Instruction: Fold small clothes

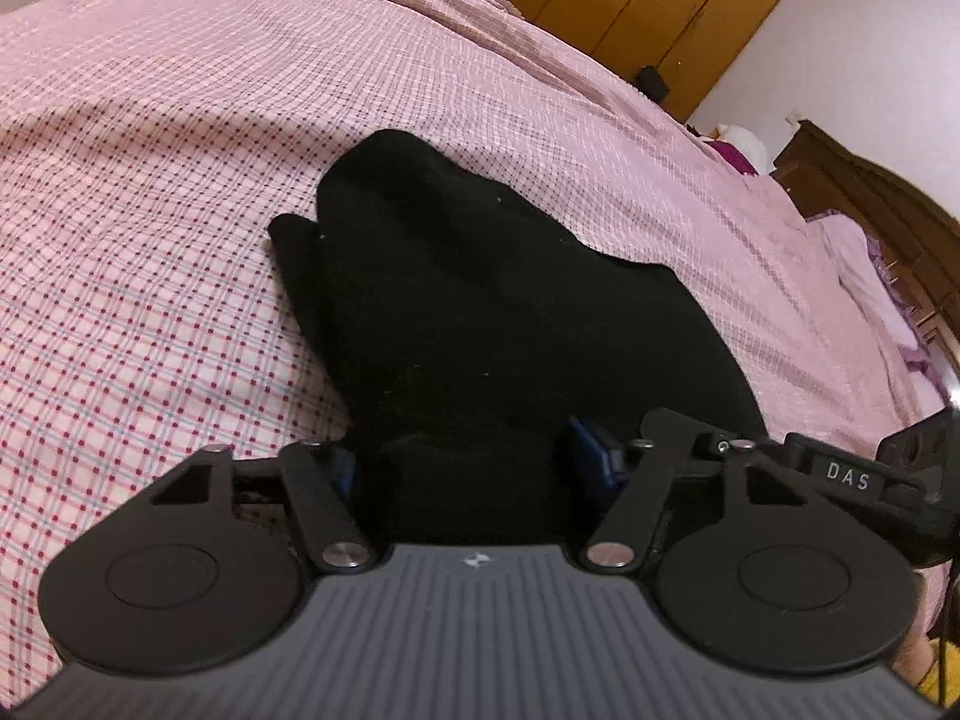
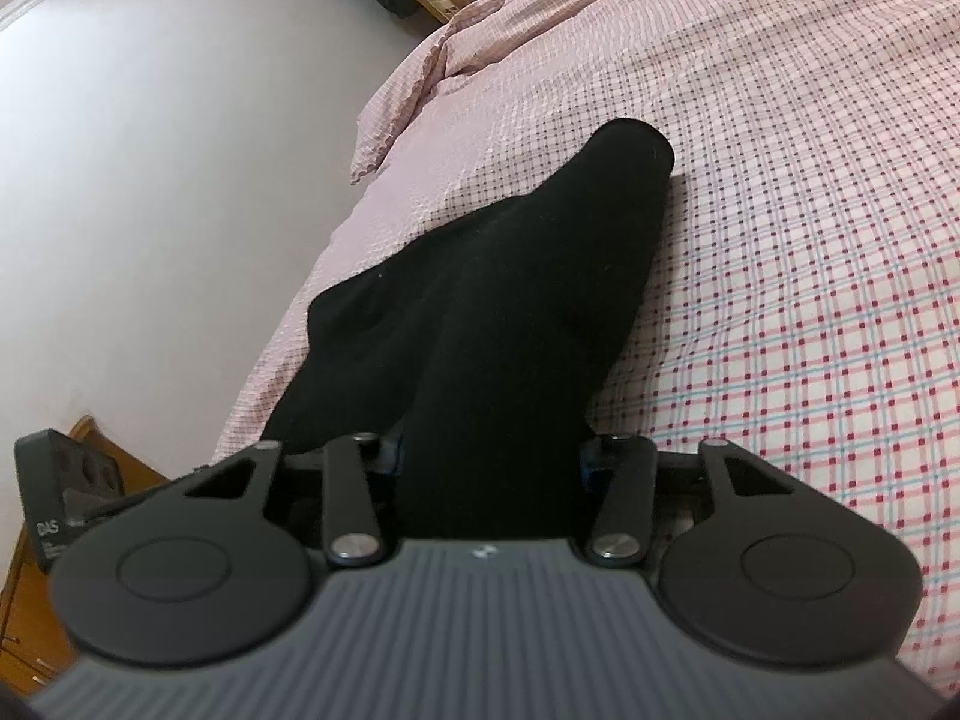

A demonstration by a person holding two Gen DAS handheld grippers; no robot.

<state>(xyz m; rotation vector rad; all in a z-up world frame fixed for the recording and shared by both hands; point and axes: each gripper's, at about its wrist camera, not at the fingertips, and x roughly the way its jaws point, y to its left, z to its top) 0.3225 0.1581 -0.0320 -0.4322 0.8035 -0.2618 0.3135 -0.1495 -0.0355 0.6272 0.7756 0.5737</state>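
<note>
Checked bedsheet (image 1: 150, 210), black garment (image 1: 480, 300) hiding both jaws' tips, grip unclear

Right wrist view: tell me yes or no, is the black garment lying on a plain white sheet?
No. The black garment lies on a pink checked bedspread with red dots, not a plain white sheet.

Black knit garment (image 1: 480, 312), bunched and rumpled, on the pink checked bedsheet (image 1: 150, 210).
</note>
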